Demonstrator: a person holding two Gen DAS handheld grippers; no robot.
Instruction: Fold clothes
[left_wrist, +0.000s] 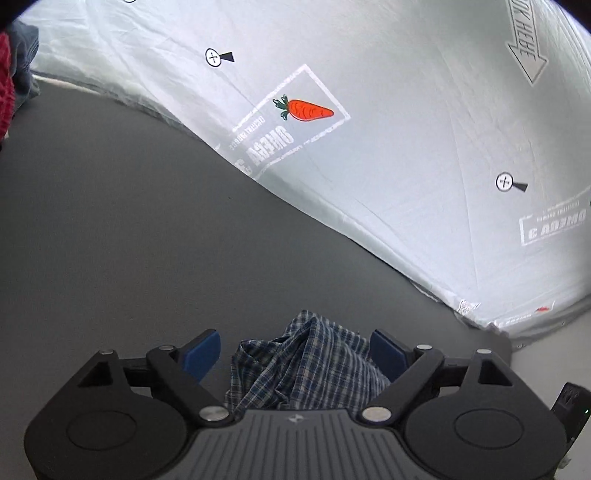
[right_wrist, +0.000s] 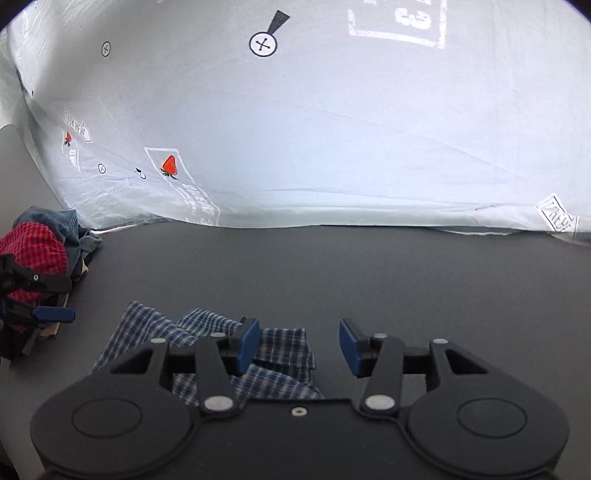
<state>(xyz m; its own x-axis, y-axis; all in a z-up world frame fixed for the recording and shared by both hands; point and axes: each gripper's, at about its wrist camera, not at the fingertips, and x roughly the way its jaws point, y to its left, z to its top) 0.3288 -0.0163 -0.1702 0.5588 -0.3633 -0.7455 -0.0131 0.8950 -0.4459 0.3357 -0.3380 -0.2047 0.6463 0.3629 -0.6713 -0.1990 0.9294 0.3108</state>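
Plaid cloth, a blue-and-white checked garment (right_wrist: 273, 354), lies crumpled on the dark tabletop (right_wrist: 369, 280) just ahead of us, low and bunched, so it needs spreading before any fold. We have the left gripper (left_wrist: 295, 350) with its jaws released wide on either side of a raised ridge of the fabric, placed, we judge, to pinch that ridge. The right gripper (right_wrist: 299, 345) is also released, one blue pad over the garment's edge and the other over bare tabletop, likely ready for a corner. A pile of waiting clothes (right_wrist: 40, 243), red check and denim, sits well apart at the left, against the printed white sheet (right_wrist: 332, 129).
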